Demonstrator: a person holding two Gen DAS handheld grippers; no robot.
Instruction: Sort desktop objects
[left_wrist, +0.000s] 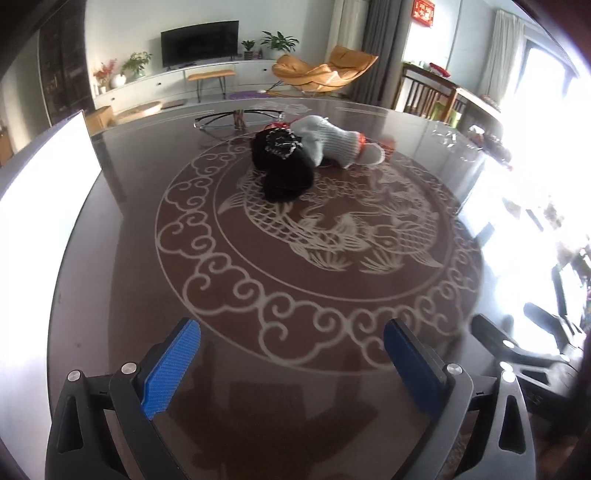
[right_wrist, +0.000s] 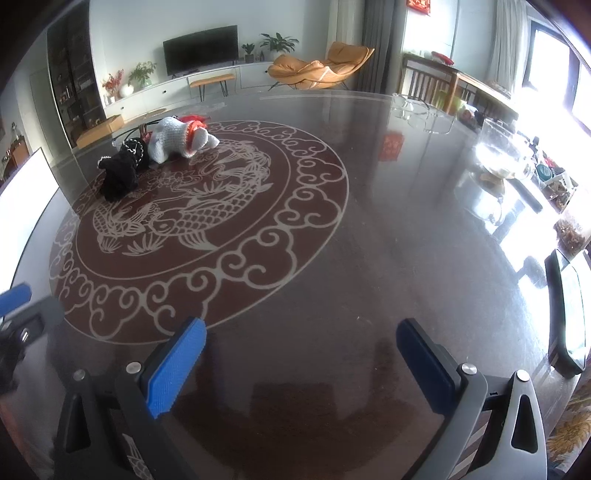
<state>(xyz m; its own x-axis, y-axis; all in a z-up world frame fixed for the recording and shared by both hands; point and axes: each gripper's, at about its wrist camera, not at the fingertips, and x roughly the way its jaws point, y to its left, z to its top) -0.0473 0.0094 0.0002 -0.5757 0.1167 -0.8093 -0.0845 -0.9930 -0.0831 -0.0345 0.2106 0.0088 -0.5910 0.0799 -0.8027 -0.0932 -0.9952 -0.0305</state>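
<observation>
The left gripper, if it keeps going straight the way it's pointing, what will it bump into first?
Probably just the bare table. The left gripper is open and tilted down at the glass, with nothing between its fingers. The black sock lies farther off.

Ahead of you on the table, the black knit item lies left of, touching, the white knit item; eyeglasses behind.

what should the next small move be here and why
Probably reach the left gripper forward toward the black knitted item. Both the left and the right gripper are open and empty above bare table. The black item lies against the white knitted item across the fish pattern, and it sits nearer the left gripper's line.
</observation>
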